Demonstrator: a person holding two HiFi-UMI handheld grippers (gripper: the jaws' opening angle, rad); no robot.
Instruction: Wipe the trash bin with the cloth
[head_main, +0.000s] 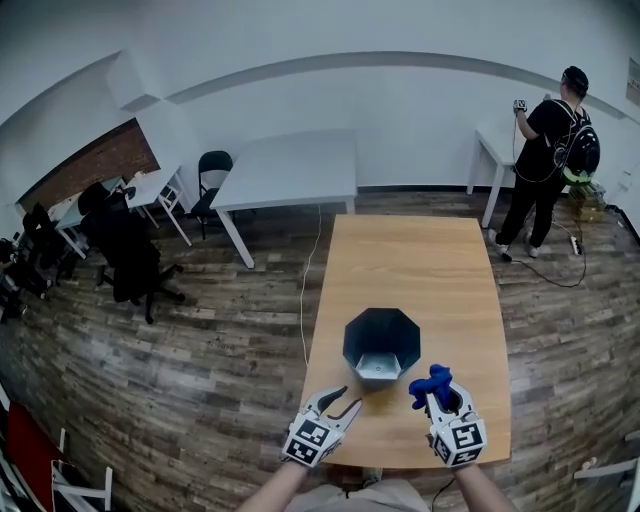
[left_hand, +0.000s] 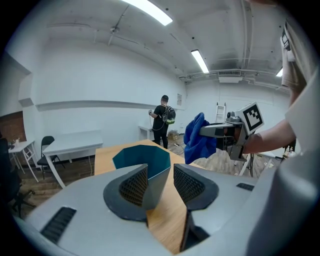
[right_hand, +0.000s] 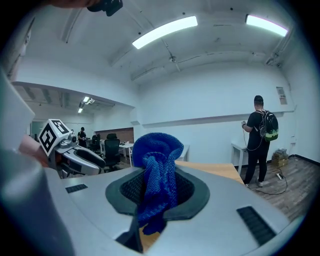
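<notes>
left gripper (left_hand: 160, 176) parted, empty; right gripper (right_hand: 158, 192) clamps the cloth (right_hand: 157, 150). right gripper view misses the trash bin (head_main: 362, 338) on the wooden table (head_main: 420, 268); plank floor (head_main: 200, 345).

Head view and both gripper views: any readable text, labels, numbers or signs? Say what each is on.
No readable text in any view.
Left marker cube, right marker cube: black-and-white square patterns only, no letters or digits.
Wall sign in the right gripper view: too small to read.
Trash bin and cloth: no print visible.
</notes>
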